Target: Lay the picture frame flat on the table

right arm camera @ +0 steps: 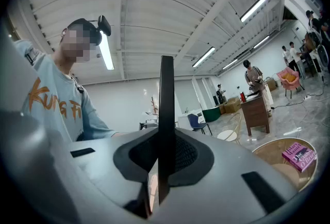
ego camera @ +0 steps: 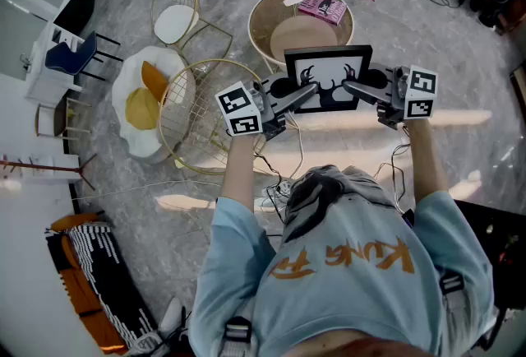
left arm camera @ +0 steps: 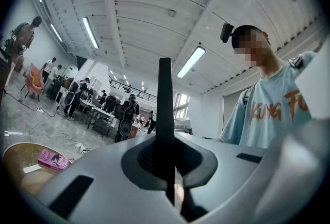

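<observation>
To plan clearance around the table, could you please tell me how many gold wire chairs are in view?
2. One chair, white-seated, stands up-left of the table; the other chair stands lower, left of the table. More may be hidden behind the person.

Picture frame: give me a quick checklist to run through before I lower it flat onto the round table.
1. Left gripper shut on the picture frame, at its left edge: ok.
2. Right gripper shut on its right edge: ok.
3. Frame held level between the two: ok.
4. Frame placed over the round table: in the head view it overlaps only the near rim; height above it: cannot tell.
5. Landing spot free: the pink book lies at the far side and the middle is bare: ok.
</observation>
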The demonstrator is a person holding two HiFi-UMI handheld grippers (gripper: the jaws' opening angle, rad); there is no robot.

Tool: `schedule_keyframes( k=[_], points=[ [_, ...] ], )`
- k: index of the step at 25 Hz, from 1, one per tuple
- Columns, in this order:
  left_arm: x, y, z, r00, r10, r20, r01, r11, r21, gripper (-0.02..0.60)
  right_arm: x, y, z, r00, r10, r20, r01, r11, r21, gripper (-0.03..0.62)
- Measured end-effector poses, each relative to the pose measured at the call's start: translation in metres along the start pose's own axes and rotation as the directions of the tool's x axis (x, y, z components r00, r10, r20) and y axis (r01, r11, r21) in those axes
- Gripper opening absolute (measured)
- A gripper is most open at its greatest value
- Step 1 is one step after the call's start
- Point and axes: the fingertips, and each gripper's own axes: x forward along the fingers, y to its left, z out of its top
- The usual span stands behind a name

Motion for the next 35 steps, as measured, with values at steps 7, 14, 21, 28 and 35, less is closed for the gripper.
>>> schedule_keyframes(
  k=[7,14,21,28,35],
  points=[
    [0.001,0.002,-0.001,1.000,-0.007,0.020,0.008,1.000,-0.028,0.028,0.000,0.000,0.008,0.994,0.046,0.097,-0.055,0.994,0.090,0.026],
    [0.000,0.003,-0.004,1.000,0.005,0.026,-0.004,1.000,-0.028,0.026,0.002,-0.003,0.006,0.996,0.038,0.078,-0.044,0.996,0.080,0.025],
    [-0.005,0.005,-0.007,1.000,0.016,0.027,-0.015,1.000,-0.023,0.026,0.006,-0.005,0.003,0.997,0.034,0.071,-0.039,0.997,0.068,0.025],
    [-0.011,0.025,-0.003,0.999,0.021,0.025,-0.020,0.999,-0.025,0.026,0.016,-0.023,0.007,0.997,0.035,0.062,-0.040,0.997,0.065,0.025],
    [-0.009,0.018,-0.005,0.999,0.013,0.030,-0.013,1.000,-0.026,0.026,0.013,-0.016,0.007,0.999,0.024,0.045,-0.027,0.998,0.060,0.025]
  ],
)
